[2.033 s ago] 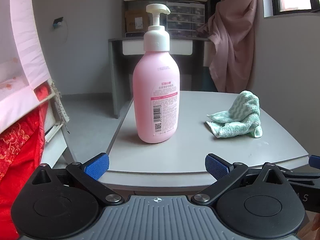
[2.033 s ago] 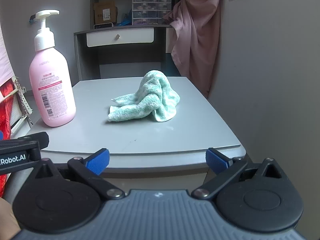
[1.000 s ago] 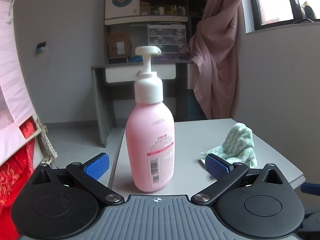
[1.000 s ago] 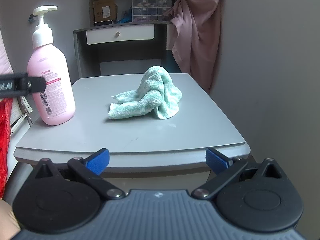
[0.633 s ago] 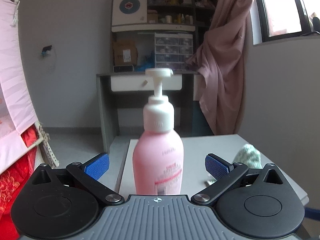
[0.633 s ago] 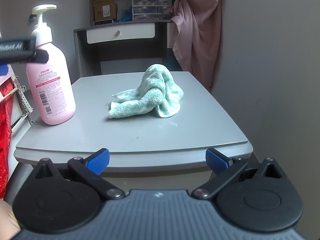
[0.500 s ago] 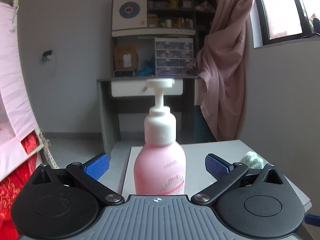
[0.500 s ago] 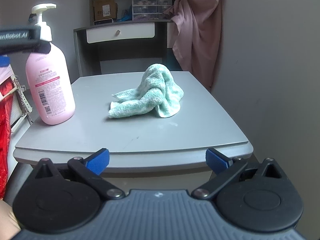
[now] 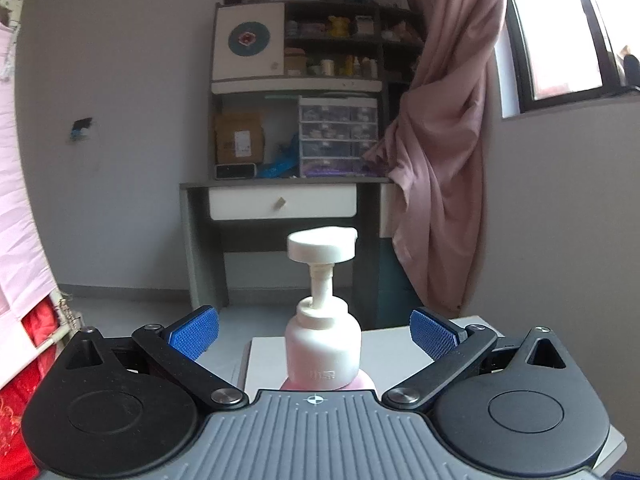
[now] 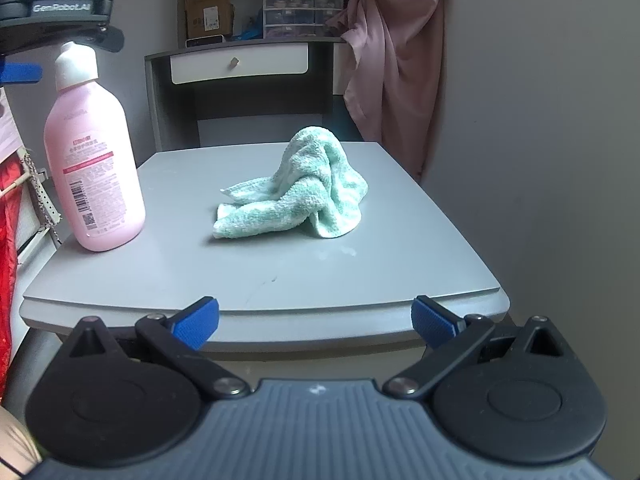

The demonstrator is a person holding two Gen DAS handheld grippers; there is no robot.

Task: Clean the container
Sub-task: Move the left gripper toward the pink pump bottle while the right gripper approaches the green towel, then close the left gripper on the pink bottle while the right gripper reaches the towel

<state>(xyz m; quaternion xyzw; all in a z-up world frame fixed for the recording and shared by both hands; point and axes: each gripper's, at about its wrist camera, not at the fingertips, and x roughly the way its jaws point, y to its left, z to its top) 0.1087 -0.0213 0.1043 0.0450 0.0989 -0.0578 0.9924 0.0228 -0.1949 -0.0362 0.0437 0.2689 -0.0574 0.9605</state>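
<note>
A pink pump bottle (image 10: 94, 168) with a white cap stands upright at the left of the grey table (image 10: 280, 280). To its right lies a crumpled mint-green towel (image 10: 296, 192). My left gripper (image 9: 314, 332) is open at the height of the bottle's top, with the white cap (image 9: 322, 344) and pump head (image 9: 322, 245) centred between its blue pads, not touching. In the right wrist view its black body (image 10: 56, 20) hides the pump head. My right gripper (image 10: 316, 322) is open, low in front of the table's near edge, with nothing between its fingers.
Behind the table stand a grey desk with a white drawer (image 9: 282, 204) and shelves of small items. A pink curtain (image 9: 436, 180) hangs at the right beside a grey wall. Red fabric (image 10: 6, 240) hangs to the table's left. A hand (image 10: 16, 452) shows bottom left.
The left gripper has risen from the bottle's body to its cap and pump and come closer to it. The right gripper, bottle and towel have barely moved.
</note>
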